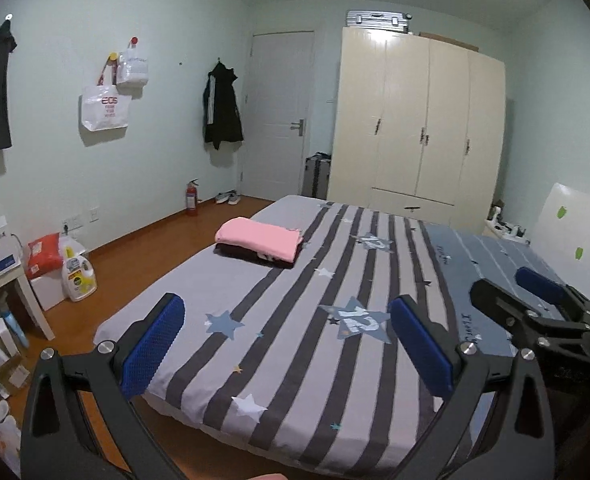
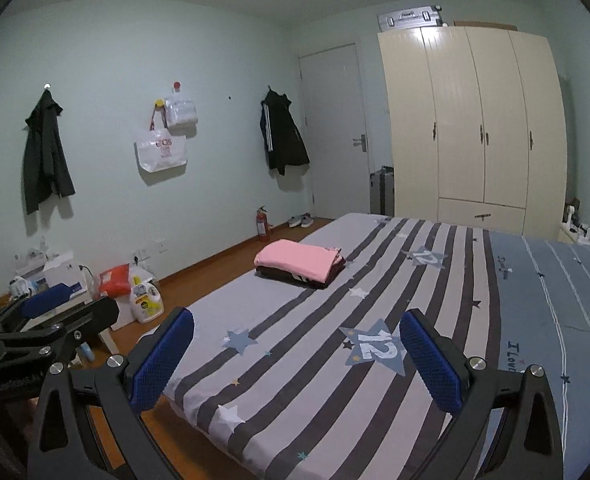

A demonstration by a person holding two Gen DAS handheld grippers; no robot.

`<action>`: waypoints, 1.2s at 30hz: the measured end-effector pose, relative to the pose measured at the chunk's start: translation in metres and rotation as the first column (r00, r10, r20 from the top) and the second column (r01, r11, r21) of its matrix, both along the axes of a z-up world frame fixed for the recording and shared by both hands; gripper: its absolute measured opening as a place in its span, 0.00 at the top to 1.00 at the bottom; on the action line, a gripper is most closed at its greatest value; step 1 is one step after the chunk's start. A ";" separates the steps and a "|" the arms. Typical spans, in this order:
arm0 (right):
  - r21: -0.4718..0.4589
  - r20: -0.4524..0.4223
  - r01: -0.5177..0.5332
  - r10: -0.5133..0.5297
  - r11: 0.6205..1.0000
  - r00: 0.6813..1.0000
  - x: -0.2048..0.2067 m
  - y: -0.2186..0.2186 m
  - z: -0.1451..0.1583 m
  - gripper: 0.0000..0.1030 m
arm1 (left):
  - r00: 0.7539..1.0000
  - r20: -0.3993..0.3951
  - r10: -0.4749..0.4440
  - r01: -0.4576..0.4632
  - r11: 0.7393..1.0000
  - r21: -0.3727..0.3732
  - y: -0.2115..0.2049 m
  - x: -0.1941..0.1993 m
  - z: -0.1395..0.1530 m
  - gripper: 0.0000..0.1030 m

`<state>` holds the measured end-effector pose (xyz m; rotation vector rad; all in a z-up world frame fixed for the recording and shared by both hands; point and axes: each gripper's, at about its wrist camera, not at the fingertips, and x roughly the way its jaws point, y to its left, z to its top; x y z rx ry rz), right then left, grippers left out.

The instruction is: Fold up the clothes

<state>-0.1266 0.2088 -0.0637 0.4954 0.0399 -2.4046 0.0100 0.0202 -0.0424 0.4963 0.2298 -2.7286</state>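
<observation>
**Both grippers empty above the bed, folded stack at the far left edge**

The bed with grey-striped, star-printed sheet (image 1: pixel 279 344) fills the view. The cream four-door wardrobe (image 1: pixel 419 120) stands beyond its far end. The left gripper (image 1: pixel 287 344) and right gripper (image 2: pixel 295 356) hover spread wide, holding and touching nothing. A folded pink garment on dark folded clothes (image 1: pixel 261 242) lies well ahead, near the bed's left edge.

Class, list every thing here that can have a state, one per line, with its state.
Left gripper: open, empty.
Right gripper: open, empty.
Pink garment: folded, on top of the stack.
Dark garment: folded, beneath the pink one.
Wardrobe: doors shut.
Door: shut.
</observation>
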 end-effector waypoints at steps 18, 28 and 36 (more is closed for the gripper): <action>-0.007 -0.011 -0.024 0.023 1.000 1.000 0.006 0.011 0.006 0.01 | 0.999 0.005 0.046 -0.046 0.998 -0.031 0.007 -0.009 -0.004 0.01; -0.005 -0.004 -0.031 0.031 1.000 1.000 0.002 0.012 0.004 0.01 | 0.999 0.012 0.046 -0.046 0.998 -0.037 0.005 -0.009 -0.007 0.01; -0.002 -0.005 -0.034 0.034 0.999 0.999 0.001 0.010 0.003 0.01 | 0.999 0.005 0.048 -0.048 0.998 -0.041 0.006 -0.008 -0.005 0.01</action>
